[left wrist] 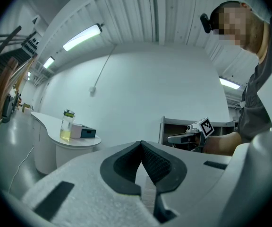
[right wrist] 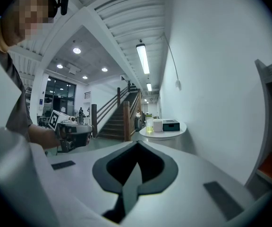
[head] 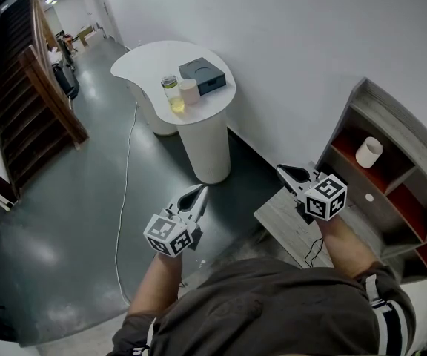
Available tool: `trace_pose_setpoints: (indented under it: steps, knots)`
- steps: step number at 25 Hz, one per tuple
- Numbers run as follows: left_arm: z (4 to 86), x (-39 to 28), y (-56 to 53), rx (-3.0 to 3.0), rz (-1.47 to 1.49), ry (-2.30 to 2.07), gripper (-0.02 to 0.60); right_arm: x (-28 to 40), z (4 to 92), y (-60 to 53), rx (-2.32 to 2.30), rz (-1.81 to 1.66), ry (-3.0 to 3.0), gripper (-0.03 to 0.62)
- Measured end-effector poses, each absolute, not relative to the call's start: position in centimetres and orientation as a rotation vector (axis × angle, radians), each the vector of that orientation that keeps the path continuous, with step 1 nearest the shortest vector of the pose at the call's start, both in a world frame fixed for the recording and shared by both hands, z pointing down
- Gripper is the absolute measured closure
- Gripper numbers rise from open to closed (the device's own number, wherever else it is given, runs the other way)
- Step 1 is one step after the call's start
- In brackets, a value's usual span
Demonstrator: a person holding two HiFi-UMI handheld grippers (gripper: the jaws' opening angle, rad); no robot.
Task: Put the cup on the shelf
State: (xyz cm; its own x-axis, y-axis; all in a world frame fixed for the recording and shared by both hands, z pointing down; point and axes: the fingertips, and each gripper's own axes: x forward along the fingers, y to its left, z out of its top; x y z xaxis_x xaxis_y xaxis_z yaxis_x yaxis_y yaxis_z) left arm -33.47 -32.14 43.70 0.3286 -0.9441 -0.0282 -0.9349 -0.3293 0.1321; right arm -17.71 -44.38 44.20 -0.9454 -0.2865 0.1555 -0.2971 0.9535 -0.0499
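Closest in, the left tool (head: 199, 193) and the right tool (head: 285, 173) are held out level in front of the person, well apart from each other. Each has its jaws pressed together with nothing between them.

Past the right tool and off to its right stands the shelf (head: 402, 121), a grey wooden unit with red back panels. A white cup (head: 368, 152) sits in its upper red-backed compartment. It is a plain, smooth cylinder with no handle in sight. It stands upright with its long axis vertical and its mouth facing up. It is well apart from the right tool and farther still from the left one.

Farther off, beyond both tools, is a rounded white surface (head: 139, 61) on a pedestal. A second, pale pink cup (head: 189, 91) stands upright on it, mouth up. It is just beside a glass jar (head: 171, 93) holding yellow liquid, and a dark box (head: 202, 76) lies close behind it. This cup is well apart from both tools. The left tool points roughly toward that surface.
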Motion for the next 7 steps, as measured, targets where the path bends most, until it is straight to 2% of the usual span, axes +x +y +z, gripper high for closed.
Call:
trace_pose_setpoints:
  steps: [7]
  knots:
    - [43.79, -33.2, -32.27, 2.487, -0.155, -1.757, 0.578, -17.52, 44.36, -44.41, 0.446, 0.108, -2.958, 0.605]
